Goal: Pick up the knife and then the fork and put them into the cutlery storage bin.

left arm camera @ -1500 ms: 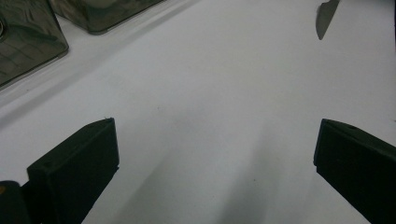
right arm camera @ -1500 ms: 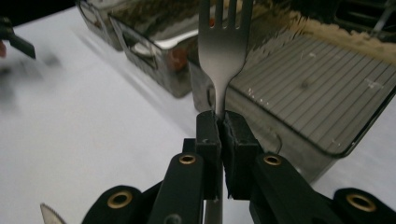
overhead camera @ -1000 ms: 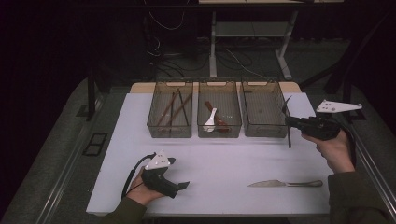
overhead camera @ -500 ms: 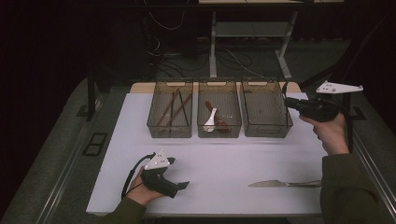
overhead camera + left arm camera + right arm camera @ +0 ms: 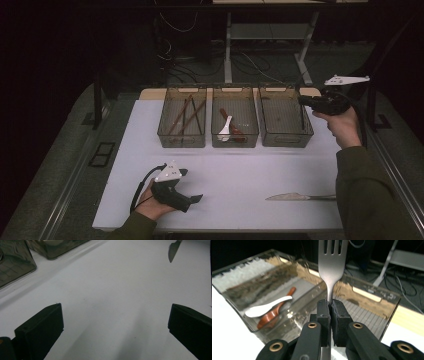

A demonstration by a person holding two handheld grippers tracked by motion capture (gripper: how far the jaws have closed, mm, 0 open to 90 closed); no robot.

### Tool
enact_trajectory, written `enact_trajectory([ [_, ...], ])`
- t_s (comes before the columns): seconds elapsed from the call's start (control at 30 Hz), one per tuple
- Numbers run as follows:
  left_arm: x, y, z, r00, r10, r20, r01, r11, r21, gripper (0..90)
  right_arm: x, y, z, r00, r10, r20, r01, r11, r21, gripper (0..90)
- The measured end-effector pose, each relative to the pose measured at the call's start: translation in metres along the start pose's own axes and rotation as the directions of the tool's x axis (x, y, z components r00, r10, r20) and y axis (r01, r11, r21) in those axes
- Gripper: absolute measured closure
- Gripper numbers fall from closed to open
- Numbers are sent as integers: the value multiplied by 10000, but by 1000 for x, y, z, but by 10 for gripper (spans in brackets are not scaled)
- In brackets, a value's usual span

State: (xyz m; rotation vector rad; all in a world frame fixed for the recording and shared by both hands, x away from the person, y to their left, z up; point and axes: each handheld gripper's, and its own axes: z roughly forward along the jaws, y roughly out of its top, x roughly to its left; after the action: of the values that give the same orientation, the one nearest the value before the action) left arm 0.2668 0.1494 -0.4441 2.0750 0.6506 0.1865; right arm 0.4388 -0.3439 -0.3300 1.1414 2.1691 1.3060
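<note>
Steel fork [image 5: 332, 263] is pinched by its neck in your right claw [image 5: 331, 305], tines pointing away, held over the right-hand bin [image 5: 285, 116] of the three at the bench's far edge. By my reading you're sorting cutlery and this is the carry-and-drop step: lower the fork inside that bin's walls, then let go. Your left claw [image 5: 196, 198] rests spread and empty near the bench's front edge. The knife [image 5: 299, 197] waits by the front right corner, likely next.
</note>
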Motion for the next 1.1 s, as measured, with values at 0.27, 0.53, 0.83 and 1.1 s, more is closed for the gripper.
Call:
enact_trajectory([
  [0.27,0,0,0,10000,-2,-3,2,10000,0,0,-7,-11,28,9997,-26,248,-12,9882,1534,852],
  [0.53,0,0,0,10000,-4,3,4,10000,-1,0,-11,-19,43,9994,-32,340,-58,9657,2595,852],
  [0.83,0,0,-1,10000,-10,-1,10,10000,5,0,-11,-26,55,9998,77,182,-135,9381,3460,852],
  [1.1,0,0,-1,10000,-10,1,10,10000,5,0,-9,-28,63,9999,-127,113,77,9322,3620,753],
])
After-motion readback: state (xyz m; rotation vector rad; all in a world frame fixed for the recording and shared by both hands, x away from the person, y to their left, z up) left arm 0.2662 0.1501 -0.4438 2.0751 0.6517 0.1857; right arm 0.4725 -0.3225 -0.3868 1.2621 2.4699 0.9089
